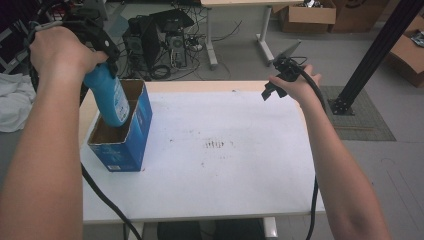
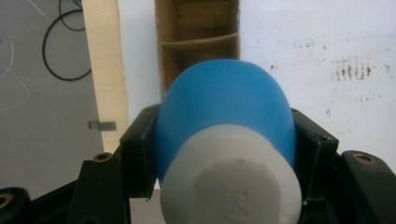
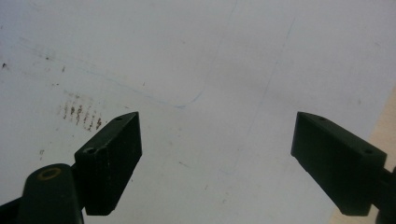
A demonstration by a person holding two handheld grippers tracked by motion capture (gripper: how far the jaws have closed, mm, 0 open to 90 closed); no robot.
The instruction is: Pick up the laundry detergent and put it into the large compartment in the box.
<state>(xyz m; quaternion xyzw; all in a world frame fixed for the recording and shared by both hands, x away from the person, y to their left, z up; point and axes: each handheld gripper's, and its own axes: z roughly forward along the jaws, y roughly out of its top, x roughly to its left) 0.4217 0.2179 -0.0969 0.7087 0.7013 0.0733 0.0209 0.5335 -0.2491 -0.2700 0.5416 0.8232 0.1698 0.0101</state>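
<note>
Blue bottle (image 1: 109,97): white-capped, tilted — its lower end inside the open blue carton (image 1: 131,145).
Left gripper (image 2: 224,140): pinching the bottle above the carton.
Right gripper (image 3: 217,154): jaws spread, empty — well apart from the carton, over the white table (image 1: 225,165).

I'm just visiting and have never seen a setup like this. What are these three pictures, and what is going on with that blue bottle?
A person holds a hand-held clamp in each hand, and each clamp carries a camera. One picture looks down from above; the other two look along each clamp's jaws. The left gripper is shut on a blue bottle with a white cap, holding it over an open blue box on the white table. The right gripper is open, holding nothing, above the table.
</note>
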